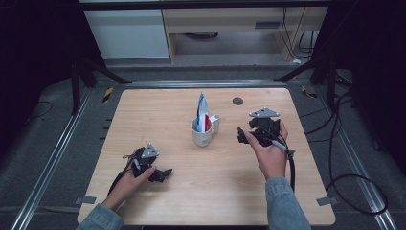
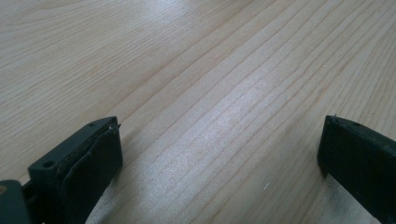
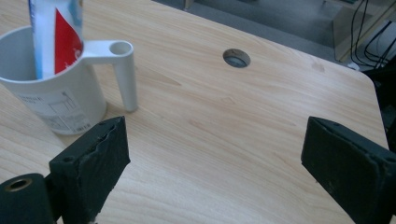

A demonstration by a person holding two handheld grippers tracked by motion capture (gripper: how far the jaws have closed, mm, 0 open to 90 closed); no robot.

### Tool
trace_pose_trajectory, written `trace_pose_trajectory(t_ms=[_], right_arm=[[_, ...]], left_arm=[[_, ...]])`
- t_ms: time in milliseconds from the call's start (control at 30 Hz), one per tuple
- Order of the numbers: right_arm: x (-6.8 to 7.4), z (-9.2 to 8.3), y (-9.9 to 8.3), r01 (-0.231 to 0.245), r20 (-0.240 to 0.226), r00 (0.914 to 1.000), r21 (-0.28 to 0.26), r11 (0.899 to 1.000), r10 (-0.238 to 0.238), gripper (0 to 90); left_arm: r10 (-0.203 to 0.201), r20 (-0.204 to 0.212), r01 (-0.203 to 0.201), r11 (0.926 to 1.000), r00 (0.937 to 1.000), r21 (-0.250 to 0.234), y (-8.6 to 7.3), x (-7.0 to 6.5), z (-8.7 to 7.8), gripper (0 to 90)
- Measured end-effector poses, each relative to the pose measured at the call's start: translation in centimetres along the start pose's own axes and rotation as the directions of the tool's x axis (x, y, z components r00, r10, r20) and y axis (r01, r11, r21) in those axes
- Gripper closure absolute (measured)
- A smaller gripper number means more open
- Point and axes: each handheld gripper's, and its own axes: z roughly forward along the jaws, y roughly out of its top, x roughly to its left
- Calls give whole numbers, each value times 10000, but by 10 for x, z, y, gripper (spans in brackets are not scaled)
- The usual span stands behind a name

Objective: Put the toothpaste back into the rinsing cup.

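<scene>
A white cup (image 1: 202, 132) with a handle stands near the middle of the wooden table (image 1: 163, 110), and a blue, white and red tube (image 1: 202, 114) stands upright inside it. The cup (image 3: 51, 93) and tube (image 3: 56, 37) also sit at the upper left of the right gripper view. My right gripper (image 1: 244, 135) is held just right of the cup, open, with nothing between its jaws (image 3: 215, 163). My left gripper (image 1: 160, 175) rests low at the table's front left, open over bare wood (image 2: 219, 149).
A round cable hole (image 1: 238, 100) lies in the table behind the cup, also seen as a grey hole (image 3: 236, 58). Black cables (image 1: 335, 143) trail off the right edge. Metal frame rails (image 1: 52, 158) run along both sides on the floor.
</scene>
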Motion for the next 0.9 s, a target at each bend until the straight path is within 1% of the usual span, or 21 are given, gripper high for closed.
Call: trace_pose_trajectory(t_ms=[133,167,233,333,367,467,500,567,633,667,767,800,833,867,900], right_arm=[[-6,-5,-10,-127,160,9998,93,9999,126,78],[-9,-8,-16,-182,220,9996,137,9997,179,79],[-11,-9,-19,-216,281,9994,160,9996,212,81],[-18,-11,-30,-407,470,9981,253,9988,395,83],[-21,-11,-33,-537,523,9973,317,9981,520,83],[-29,-8,-43,-754,730,9948,568,9955,712,89],[-32,-6,-47,-892,761,9936,670,9938,840,89],[-38,-1,-56,-1026,862,9918,905,9906,949,89],[-40,1,-59,-975,906,9919,977,9904,888,89],[-40,3,-62,-1184,913,9899,1099,9869,1086,89],[-44,9,-71,-1196,963,9896,1329,9839,1072,90],[-44,11,-74,-1270,959,9888,1419,9817,1141,92],[-46,14,-77,-1443,955,9869,1594,9766,1302,94],[-46,14,-77,-1443,955,9869,1594,9766,1302,94],[-46,15,-78,-1556,969,9853,1642,9741,1410,98]], left_arm=[[-22,-19,22,10000,10000,-2,0,-1,0,0],[-21,-18,21,10000,10000,-3,0,-1,0,0],[-16,-16,16,10000,10000,0,0,-1,0,0],[-6,-9,6,10000,10000,2,0,-1,0,0],[-5,-7,5,10000,10000,1,0,-1,0,0],[5,-4,-5,10000,10000,1,0,-1,0,0],[10,-3,-10,10000,10000,1,0,-2,0,0],[7,-3,-7,10000,10000,0,0,-2,0,0],[6,-2,-6,10000,10000,1,0,-2,0,0],[8,-3,-8,10000,10000,1,0,-2,0,0],[9,0,-9,10000,10000,-1,0,-2,0,0],[9,2,-9,10000,10000,1,0,-2,0,0],[8,2,-8,10000,10000,0,0,-2,0,0],[10,1,-10,10000,10000,0,0,-2,0,0],[11,0,-11,10000,10000,2,0,-2,0,0]])
